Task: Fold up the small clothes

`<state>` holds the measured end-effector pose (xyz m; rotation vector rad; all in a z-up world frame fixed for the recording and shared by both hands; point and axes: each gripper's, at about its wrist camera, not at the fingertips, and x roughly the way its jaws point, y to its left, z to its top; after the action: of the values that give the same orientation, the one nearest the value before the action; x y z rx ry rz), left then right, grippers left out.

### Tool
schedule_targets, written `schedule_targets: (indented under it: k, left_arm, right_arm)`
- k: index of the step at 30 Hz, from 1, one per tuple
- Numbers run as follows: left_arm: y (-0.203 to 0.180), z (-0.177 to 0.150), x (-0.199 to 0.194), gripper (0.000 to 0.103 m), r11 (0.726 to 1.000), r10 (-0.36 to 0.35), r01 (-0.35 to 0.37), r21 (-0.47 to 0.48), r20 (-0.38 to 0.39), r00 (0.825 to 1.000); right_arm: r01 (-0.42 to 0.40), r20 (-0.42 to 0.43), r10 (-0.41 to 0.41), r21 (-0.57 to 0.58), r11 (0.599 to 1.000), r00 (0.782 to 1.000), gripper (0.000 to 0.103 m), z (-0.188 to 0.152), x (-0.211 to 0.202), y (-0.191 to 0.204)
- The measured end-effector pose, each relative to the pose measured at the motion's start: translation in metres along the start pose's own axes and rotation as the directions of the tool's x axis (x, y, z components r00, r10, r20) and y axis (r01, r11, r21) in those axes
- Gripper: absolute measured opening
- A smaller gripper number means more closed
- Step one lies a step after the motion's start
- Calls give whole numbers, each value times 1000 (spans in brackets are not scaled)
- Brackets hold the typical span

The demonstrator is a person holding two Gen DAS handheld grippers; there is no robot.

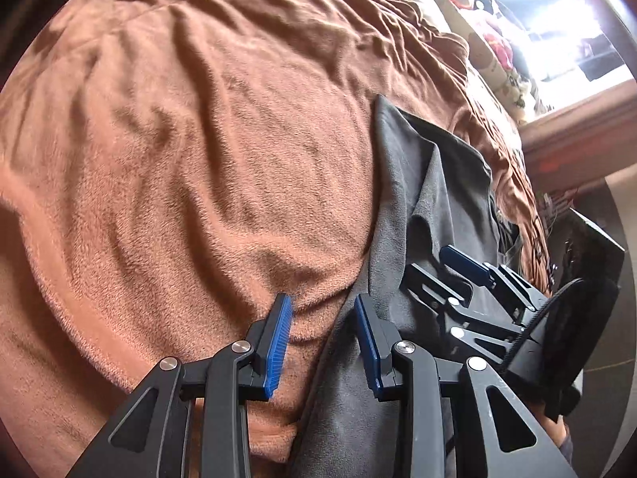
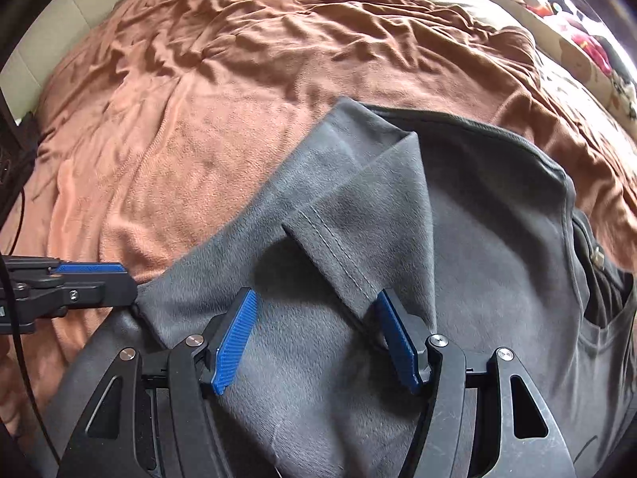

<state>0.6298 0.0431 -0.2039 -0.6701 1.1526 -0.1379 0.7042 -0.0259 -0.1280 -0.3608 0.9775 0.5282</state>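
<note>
Grey garment (image 2: 458,239) part-folded on blanket (image 2: 247,91); my left claw (image 1: 323,342) and right claw (image 2: 314,338) gape empty above it; folds remain.

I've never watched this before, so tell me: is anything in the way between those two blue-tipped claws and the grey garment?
Nothing visible. The grey garment lies bare on the brown blanket. The right gripper hovers open over it, a folded flap against one pad; the left gripper straddles its edge.

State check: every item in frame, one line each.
Grey garment: partly folded, one flap turned over, lying on the blanket.
Blanket: spread out, wrinkled.
Left gripper: open, at the garment's edge, nothing pinched.
Right gripper: open over the garment, holding nothing.
</note>
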Motion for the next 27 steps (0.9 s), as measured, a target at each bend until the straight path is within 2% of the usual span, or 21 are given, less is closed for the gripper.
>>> schedule_targets:
  k: [1, 3, 5, 7, 9, 11, 13, 17, 20, 24, 25, 27]
  left_arm:
    - [1, -1, -1, 34, 1000, -8, 8, -3, 4, 1000]
    - [3, -1, -1, 29, 1000, -12, 12, 2, 8, 1000]
    - [5, 0, -2, 24, 1000, -8, 8, -1, 8, 1000]
    - [7, 1, -1, 19, 1000, -4, 4, -3, 10, 1000]
    - [9, 2, -2, 12, 1000, 6, -6, -2, 11, 1000]
    - [11, 2, -2, 9, 1000, 5, -5, -1, 14, 1000]
    - [15, 2, -2, 6, 1000, 1, -1, -8, 14, 1000]
    - [20, 4, -6, 4, 1000, 11, -10, -18, 20, 1000]
    - [19, 6, -14, 4, 999, 33, -32, -12, 34, 999]
    - [12, 8, -24, 4, 1000, 27, -27, 0, 63, 998]
    - [10, 9, -25, 5, 1000, 21, -21, 3, 67, 998]
    - [3, 10, -25, 9, 1000, 16, -17, 16, 71, 997]
  right_arm:
    - [5, 3, -5, -2, 1000, 1000, 60, 2, 2, 1]
    - [28, 10, -28, -4, 1000, 1000, 46, 5, 5, 1]
    - [52, 13, -52, 19, 998, 999, 24, 6, 4, -3]
    - [40, 12, -41, 64, 997, 999, 15, 7, 3, -11]
    - [43, 22, -45, 90, 995, 999, 10, 6, -1, -18]
    - [89, 30, -93, 120, 989, 995, 9, 4, -5, -28]
    - [98, 29, -105, 187, 978, 994, 9, 2, -9, -45]
    - [140, -9, -145, 331, 933, 989, 9, -8, -14, -81]
    - [91, -13, -94, 412, 907, 996, 9, -20, -20, -102]
    - [24, 5, -30, 462, 886, 1000, 10, -33, -31, -108]
    - [4, 16, -13, 471, 882, 1000, 11, -35, -34, -108]
    - [-56, 37, 44, 468, 882, 998, 20, -37, -37, -104]
